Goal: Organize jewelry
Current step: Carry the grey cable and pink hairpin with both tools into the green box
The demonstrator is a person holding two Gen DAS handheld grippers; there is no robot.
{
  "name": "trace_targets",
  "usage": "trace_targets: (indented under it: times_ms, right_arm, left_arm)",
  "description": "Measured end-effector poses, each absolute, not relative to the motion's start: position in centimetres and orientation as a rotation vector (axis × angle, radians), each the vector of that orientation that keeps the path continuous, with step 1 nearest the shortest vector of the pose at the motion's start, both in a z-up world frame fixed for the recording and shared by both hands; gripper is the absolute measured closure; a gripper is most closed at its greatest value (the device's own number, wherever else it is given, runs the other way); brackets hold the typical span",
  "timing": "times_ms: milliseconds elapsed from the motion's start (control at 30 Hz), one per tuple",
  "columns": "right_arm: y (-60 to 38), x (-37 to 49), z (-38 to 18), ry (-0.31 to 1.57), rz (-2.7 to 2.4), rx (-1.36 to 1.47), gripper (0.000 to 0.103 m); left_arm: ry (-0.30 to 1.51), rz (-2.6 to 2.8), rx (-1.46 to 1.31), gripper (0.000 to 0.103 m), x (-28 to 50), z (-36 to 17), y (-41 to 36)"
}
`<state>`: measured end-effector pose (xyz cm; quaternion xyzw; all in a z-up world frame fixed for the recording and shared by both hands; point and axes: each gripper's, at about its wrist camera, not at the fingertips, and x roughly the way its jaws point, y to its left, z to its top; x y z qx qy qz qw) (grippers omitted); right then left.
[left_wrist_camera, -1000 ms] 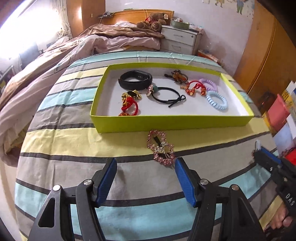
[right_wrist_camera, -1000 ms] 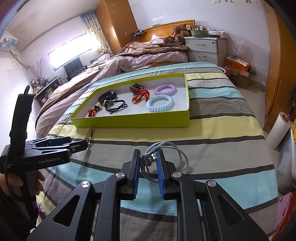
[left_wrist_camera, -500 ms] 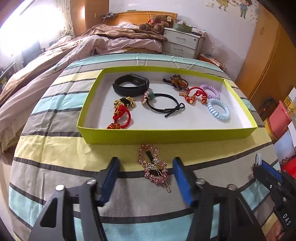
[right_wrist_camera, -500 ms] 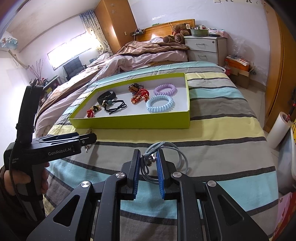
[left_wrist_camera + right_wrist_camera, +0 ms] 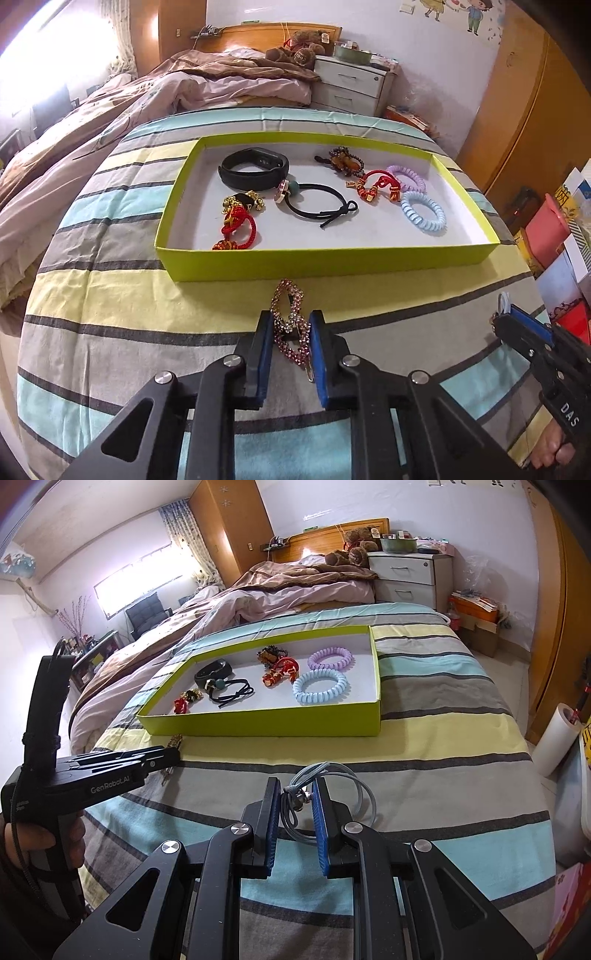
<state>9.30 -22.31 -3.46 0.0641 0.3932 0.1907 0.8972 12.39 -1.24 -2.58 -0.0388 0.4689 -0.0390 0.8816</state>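
A pink rhinestone hair clip (image 5: 290, 325) lies on the striped bedspread in front of the lime green tray (image 5: 332, 262). My left gripper (image 5: 291, 325) is shut on the clip. My right gripper (image 5: 295, 794) is shut on a grey cord necklace (image 5: 332, 797) whose loop lies on the bedspread. The tray (image 5: 266, 722) holds a black band (image 5: 255, 170), a black hair tie (image 5: 317, 203), red knot bracelets (image 5: 236, 225), a purple coil tie (image 5: 406, 177) and a blue coil tie (image 5: 423, 210). The left gripper also shows in the right wrist view (image 5: 173, 755).
A rumpled pink and brown duvet (image 5: 155, 96) lies behind the tray. A white nightstand (image 5: 351, 88) and teddy bears (image 5: 299, 50) stand at the back. Wooden wardrobe doors (image 5: 532, 122) and coloured boxes (image 5: 554, 236) are at the right. A white roll (image 5: 554, 742) stands on the floor.
My left gripper has moved forward over the hair clip and closed on it; it was open half a second ago. The right gripper stays shut on the grey necklace.
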Motion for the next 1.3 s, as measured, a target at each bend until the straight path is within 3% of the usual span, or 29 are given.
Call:
trace_targets:
  times_ms: [133, 767, 1300]
  right_arm:
    - [-22.2, 9.3, -3.4, 0.812, 0.393, 0.133, 0.085]
    - [-20.7, 9.1, -1.8, 0.783, 0.396, 0.101, 0.085]
    - [-18.7, 14.6, 0.9, 0.741, 0.417, 0.058, 0.085]
  left_arm:
    - [0.963, -0.092, -0.075, 0.093, 11.8, -2.2, -0.9]
    - [0.888, -0.128, -0.079, 0.093, 10.9, 0.6, 0.7]
    - [0.876, -0.176, -0.063, 0.093, 15.9, 1.7, 0.3]
